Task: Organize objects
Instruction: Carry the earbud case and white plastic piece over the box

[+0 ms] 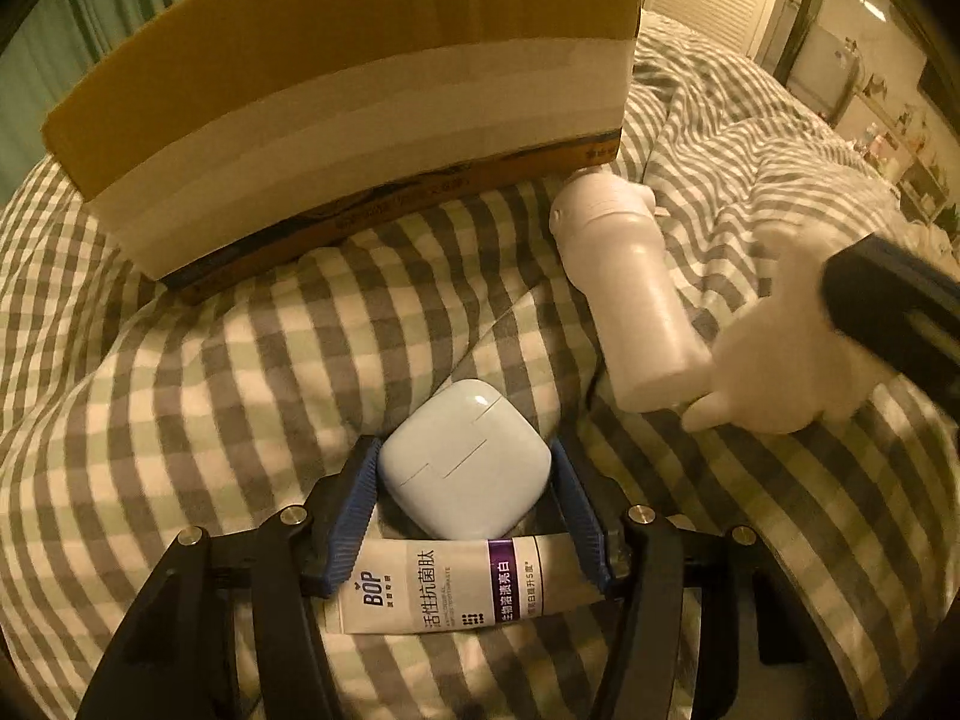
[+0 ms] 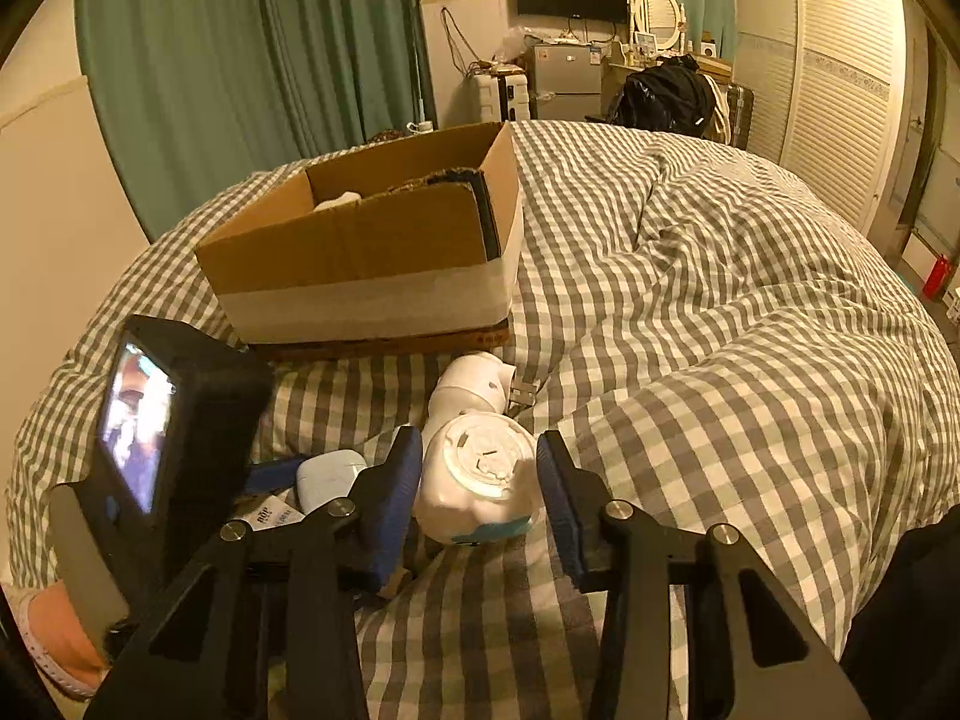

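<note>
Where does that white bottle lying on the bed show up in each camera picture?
Left wrist view: white bottle right of centre, lying before the box corner.
Right wrist view: white bottle low centre, base-on between the right tool's pads.
Shared landmark: cardboard box.

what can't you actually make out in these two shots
- Cardboard box contents: right wrist view shows only a white scrap over the wall; left wrist view shows just the outside.
- Toothpaste tube ends: left wrist view, covered by the left gripper fingers.
- White bottle label: right wrist view shows only its base, between the right gripper fingers.
</note>
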The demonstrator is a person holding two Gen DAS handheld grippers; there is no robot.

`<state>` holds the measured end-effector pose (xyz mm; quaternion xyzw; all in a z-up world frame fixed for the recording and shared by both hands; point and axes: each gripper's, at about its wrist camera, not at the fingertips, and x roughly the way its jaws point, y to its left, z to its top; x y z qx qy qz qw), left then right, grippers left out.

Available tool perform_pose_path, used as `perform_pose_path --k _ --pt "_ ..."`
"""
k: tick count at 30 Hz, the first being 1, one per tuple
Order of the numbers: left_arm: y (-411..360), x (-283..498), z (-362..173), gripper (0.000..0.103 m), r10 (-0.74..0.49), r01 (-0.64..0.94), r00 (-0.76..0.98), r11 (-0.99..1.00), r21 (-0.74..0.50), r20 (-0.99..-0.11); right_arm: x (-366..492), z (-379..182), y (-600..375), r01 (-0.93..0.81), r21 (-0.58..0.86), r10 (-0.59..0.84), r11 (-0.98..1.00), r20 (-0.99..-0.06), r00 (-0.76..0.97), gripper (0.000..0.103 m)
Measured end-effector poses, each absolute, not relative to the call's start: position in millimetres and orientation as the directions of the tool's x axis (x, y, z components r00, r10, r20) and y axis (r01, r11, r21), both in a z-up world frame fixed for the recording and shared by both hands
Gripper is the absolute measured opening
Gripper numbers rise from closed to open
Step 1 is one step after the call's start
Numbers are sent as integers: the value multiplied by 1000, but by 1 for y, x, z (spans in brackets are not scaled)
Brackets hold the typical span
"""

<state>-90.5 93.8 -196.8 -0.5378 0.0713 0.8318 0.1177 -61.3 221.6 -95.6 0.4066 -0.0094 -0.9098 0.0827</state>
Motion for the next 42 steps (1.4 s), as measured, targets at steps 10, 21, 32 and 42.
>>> perform_pose_path --k 10,21,32,42 --pt "61 -70 -158 59 84 -225 -509 -974 38 -857 -75 -123 214 166 75 -157 -983 -810 -565 60" --pt "34 -60 -129 59 72 -186 -566 -982 43 -821 -68 -116 210 159 47 -134 -986 -793 -595 58" --pt "27 -68 -49 59 121 -199 -691 -980 28 -712 -60 -34 191 216 12 -169 -976 -666 -727 58" --pt "17 -127 9 59 175 -210 -761 -978 -18 -625 -100 34 180 252 -5 -205 -968 -568 -797 58"
